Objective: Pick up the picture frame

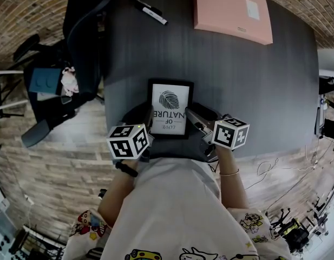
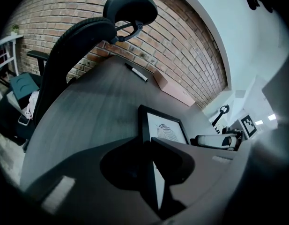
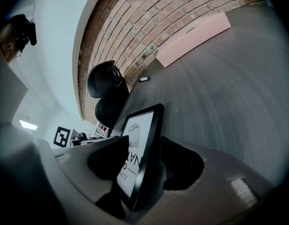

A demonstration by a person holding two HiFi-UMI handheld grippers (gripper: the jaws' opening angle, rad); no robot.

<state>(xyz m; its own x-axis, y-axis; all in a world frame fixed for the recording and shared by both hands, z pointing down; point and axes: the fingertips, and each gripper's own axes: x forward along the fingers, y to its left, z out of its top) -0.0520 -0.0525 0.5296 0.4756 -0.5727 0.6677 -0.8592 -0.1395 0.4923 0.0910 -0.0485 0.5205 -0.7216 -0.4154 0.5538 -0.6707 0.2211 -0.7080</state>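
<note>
A black picture frame (image 1: 169, 108) with a white fingerprint print lies at the near edge of the dark table (image 1: 253, 91). My left gripper (image 1: 148, 132) holds the frame's left side near its lower corner. In the left gripper view the frame's (image 2: 165, 130) edge sits pinched between the two dark jaws of that gripper (image 2: 151, 162). My right gripper (image 1: 198, 124) holds the right side. In the right gripper view the frame (image 3: 134, 146) stands tilted between the closed jaws of that gripper (image 3: 145, 162).
A flat pink box (image 1: 233, 12) lies at the table's far right, and a black marker (image 1: 151, 11) at the far left. A black office chair (image 1: 74, 47) stands against the table's left side. A brick wall runs behind the table.
</note>
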